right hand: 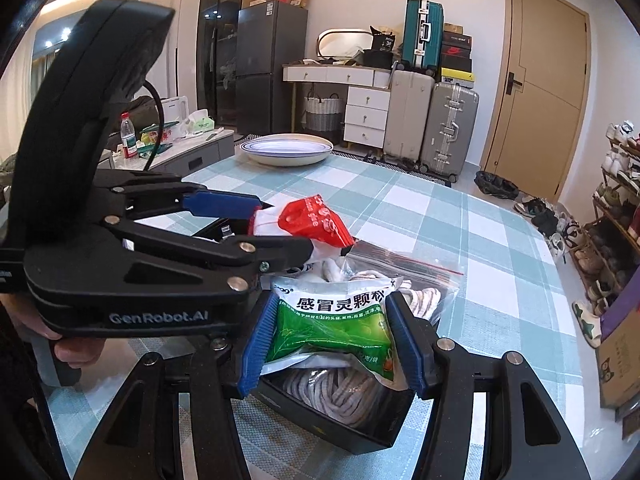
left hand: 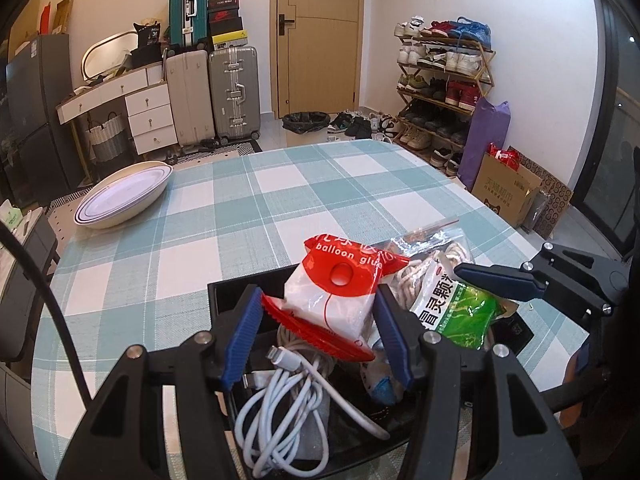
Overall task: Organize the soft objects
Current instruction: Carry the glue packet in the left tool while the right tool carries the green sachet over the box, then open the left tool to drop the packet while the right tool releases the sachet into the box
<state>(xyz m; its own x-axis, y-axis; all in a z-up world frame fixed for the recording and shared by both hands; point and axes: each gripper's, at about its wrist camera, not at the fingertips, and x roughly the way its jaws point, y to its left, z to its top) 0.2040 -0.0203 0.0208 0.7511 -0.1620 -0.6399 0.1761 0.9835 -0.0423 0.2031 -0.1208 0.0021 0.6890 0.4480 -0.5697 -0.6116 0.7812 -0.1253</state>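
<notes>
A black box stands on the checked tablecloth and holds soft items. My left gripper is shut on a red and white balloon glue packet, held over the box; it also shows in the right wrist view. My right gripper is shut on a green and white medicine sachet, seen in the left wrist view too. A coiled white cable and a rope bundle lie in the box. A clear zip bag with rope lies behind.
A stack of white plates sits at the table's far left edge. Suitcases, a drawer unit, a bin and a shoe rack stand beyond the table. A cardboard box is on the floor at right.
</notes>
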